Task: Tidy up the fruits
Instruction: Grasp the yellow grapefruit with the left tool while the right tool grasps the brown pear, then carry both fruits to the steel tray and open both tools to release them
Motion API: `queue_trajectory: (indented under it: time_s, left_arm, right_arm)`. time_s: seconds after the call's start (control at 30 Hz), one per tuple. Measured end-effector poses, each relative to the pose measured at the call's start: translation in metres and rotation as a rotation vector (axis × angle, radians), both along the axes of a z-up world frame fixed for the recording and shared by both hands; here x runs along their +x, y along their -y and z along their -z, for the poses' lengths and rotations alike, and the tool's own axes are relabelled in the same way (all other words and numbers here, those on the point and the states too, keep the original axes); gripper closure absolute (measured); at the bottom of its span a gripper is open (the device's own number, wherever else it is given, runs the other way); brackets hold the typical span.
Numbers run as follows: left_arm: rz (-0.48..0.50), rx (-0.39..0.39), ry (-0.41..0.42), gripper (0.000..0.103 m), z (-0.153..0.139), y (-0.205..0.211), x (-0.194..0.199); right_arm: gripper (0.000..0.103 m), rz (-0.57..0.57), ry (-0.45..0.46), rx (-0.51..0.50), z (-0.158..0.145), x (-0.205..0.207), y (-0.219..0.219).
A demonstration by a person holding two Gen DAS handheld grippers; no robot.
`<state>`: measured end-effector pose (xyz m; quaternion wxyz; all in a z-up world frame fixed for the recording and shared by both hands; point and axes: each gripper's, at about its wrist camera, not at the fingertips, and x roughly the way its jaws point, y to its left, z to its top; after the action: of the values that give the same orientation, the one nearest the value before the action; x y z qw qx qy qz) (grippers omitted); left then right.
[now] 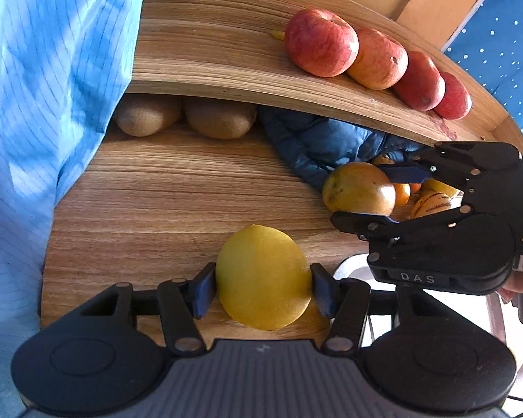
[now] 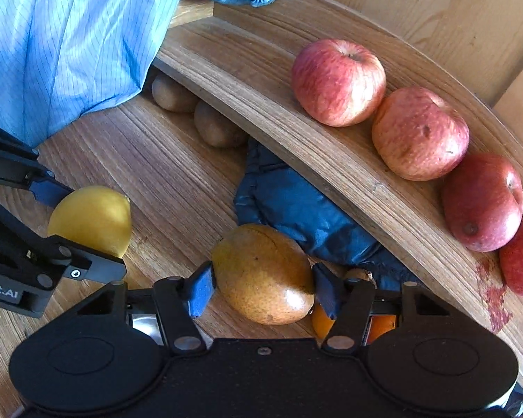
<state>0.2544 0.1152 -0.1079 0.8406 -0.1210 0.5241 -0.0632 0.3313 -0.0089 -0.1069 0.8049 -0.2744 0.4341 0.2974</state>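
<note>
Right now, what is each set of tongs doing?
Left tongs: shut on the yellow lemon.
Right tongs: shut on the orange-yellow mango.

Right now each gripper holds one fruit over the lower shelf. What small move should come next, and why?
Probably lower the left gripper and set its lemon on the bare wood of the lower shelf. The apples already fill a row on the upper shelf, and two kiwis sit below it.

"DAS" on R gripper [image 1: 361,195]; L gripper [image 2: 83,223]: maybe "bot.AI"
</note>
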Motion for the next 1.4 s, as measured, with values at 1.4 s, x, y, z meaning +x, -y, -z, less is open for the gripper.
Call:
queue_trajectory:
  time_s: [1.4]
  left_arm:
    - [0.494, -0.017, 0.012, 0.043, -0.01, 0.245, 0.0]
  right_arm:
    - [0.041, 0.627, -0.063, 0.182, -0.039, -0.164, 0.244]
